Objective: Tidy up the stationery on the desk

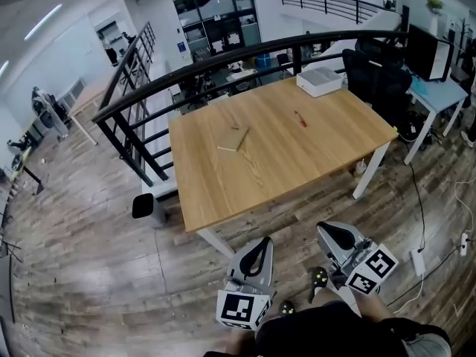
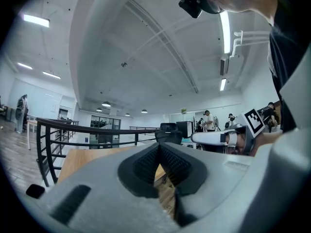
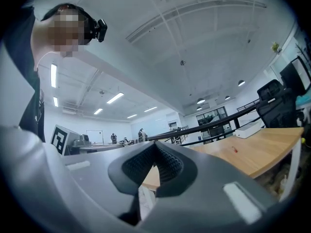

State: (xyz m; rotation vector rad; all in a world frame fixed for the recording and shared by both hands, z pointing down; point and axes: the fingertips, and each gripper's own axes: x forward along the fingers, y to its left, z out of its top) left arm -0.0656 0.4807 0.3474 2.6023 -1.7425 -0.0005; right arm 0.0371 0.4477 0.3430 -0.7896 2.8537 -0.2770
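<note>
On the wooden desk [image 1: 297,155] lie a tan notebook [image 1: 233,138] near the middle and a red pen [image 1: 300,119] to its right. A white box [image 1: 320,81] sits at the desk's far right corner. My left gripper [image 1: 258,248] and right gripper [image 1: 336,236] hang side by side over the floor, short of the desk's near edge, both shut with nothing in them. The left gripper view shows its jaws [image 2: 159,149] meeting at the tips. From the right gripper [image 3: 154,147], the desk top [image 3: 252,149] and the red pen [image 3: 234,149] appear to the right.
A black railing [image 1: 223,58] curves behind the desk. A black office chair [image 1: 375,73] and a second desk [image 1: 442,91] stand at the right. Cables and a power strip [image 1: 416,259] lie on the wooden floor to the right. A small black object [image 1: 143,205] sits left of the desk.
</note>
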